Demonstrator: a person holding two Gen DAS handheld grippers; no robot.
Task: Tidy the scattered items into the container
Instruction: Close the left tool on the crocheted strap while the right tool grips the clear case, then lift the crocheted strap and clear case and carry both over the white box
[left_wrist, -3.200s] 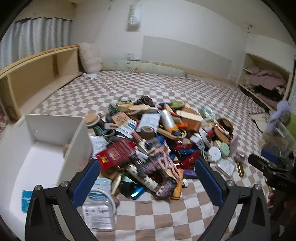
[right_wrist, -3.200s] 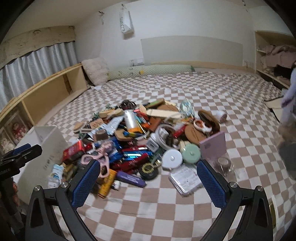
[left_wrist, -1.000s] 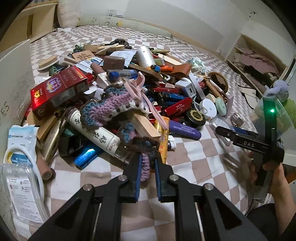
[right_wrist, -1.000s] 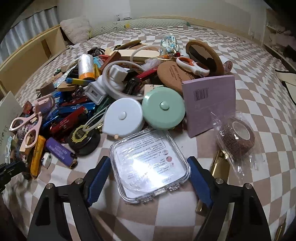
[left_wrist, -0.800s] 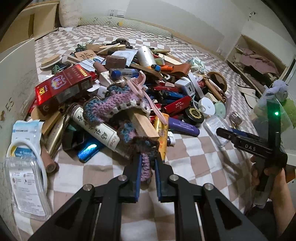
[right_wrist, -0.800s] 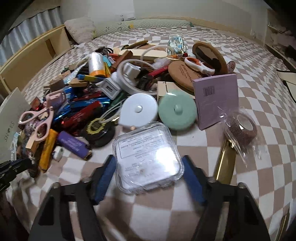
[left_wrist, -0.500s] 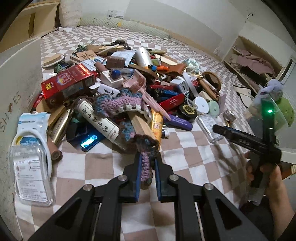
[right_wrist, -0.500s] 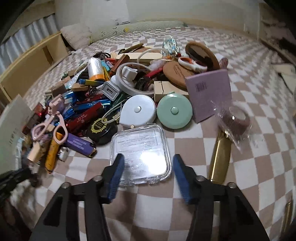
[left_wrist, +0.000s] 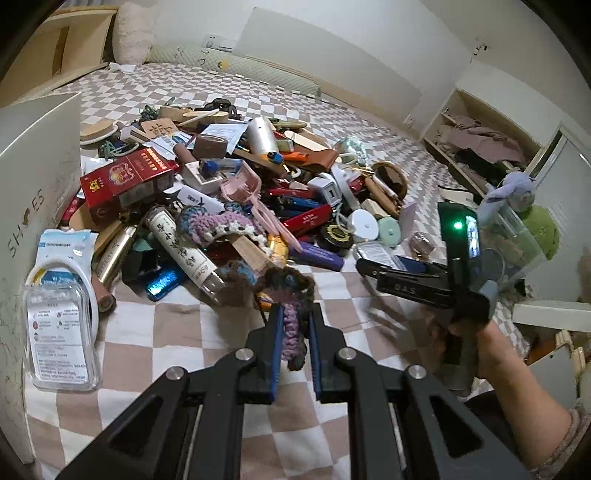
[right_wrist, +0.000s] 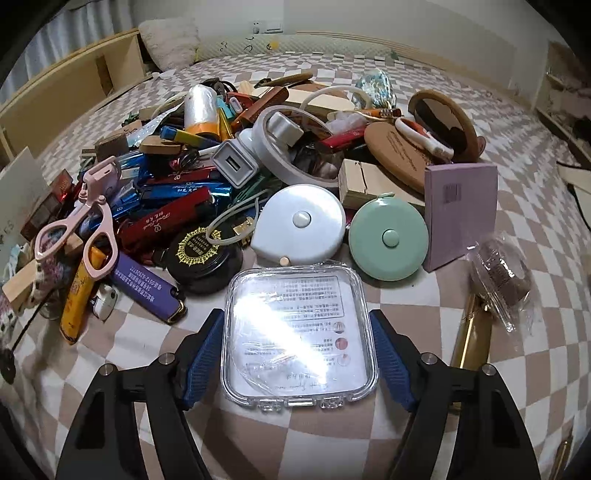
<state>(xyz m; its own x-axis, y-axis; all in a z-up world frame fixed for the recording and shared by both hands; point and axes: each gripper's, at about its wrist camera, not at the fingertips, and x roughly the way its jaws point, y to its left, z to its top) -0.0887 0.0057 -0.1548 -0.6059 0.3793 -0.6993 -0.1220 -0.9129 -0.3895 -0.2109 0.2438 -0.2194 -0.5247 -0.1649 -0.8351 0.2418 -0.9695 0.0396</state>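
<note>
My left gripper (left_wrist: 294, 322) is shut on the end of a purple and blue crocheted strap (left_wrist: 291, 332) that trails back into the pile of small items (left_wrist: 236, 184) on the checked bed. The white box (left_wrist: 33, 177) stands at the left edge of the left wrist view. My right gripper (right_wrist: 298, 343) is shut on a clear square plastic case (right_wrist: 297, 336), its blue pads against both sides. It holds the case just in front of a white tape measure (right_wrist: 301, 225) and a green one (right_wrist: 388, 238). The right gripper also shows in the left wrist view (left_wrist: 369, 264).
A clear packet (left_wrist: 61, 332) lies by the box. Pink scissors (right_wrist: 86, 229), a purple lighter (right_wrist: 146, 286), a black round tin (right_wrist: 201, 254), a purple notepad (right_wrist: 460, 212) and a wrapped brown tape roll (right_wrist: 504, 277) lie around the case. A gold tube (right_wrist: 472, 332) lies at right.
My left gripper has pulled back and up with the crocheted strap. My right gripper has closed in on the clear case and grips it; the case has shifted toward the camera.
</note>
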